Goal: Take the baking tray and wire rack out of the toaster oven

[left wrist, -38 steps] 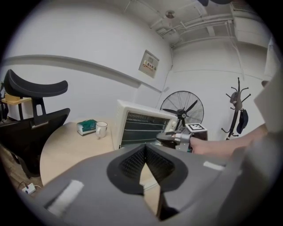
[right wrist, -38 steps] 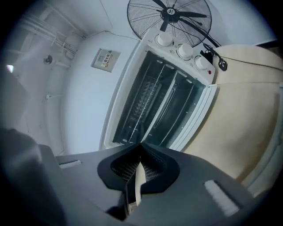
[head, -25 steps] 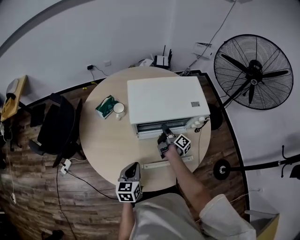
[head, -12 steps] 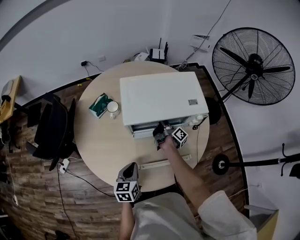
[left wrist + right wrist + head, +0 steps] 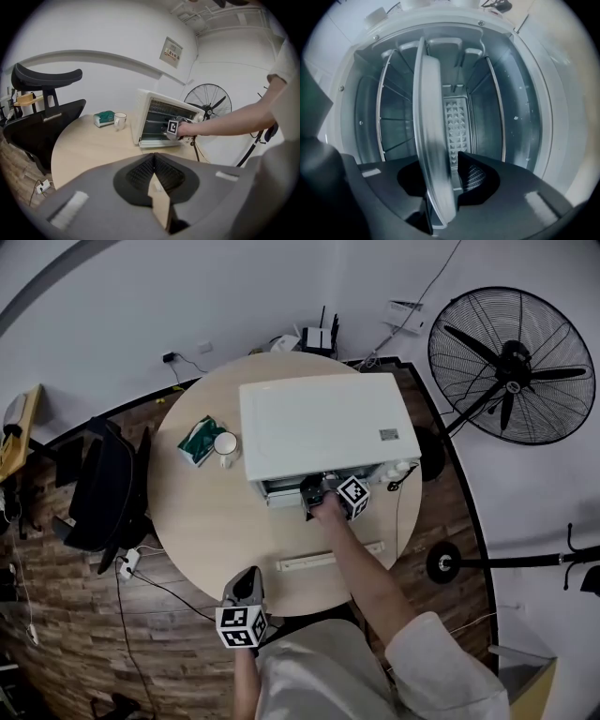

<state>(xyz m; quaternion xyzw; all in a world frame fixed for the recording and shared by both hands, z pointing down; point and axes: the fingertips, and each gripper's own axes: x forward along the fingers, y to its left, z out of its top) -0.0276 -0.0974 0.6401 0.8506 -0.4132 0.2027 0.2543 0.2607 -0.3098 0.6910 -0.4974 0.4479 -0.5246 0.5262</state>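
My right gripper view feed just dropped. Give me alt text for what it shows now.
The baking tray stands edge-on between the jaws of the right gripper, which have just been opening. A gap shows beside the visible pad, so the tray looks unclamped. Around it, the metal cavity of the open toaster oven fills the picture, its side rails curving toward the back.

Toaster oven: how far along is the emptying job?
Done: the door is open. In hand: the right tongs, whose jaws have just been opening, straddle the rim of the baking tray, still inside the toaster oven. Left: pulling it out, then the wire rack.
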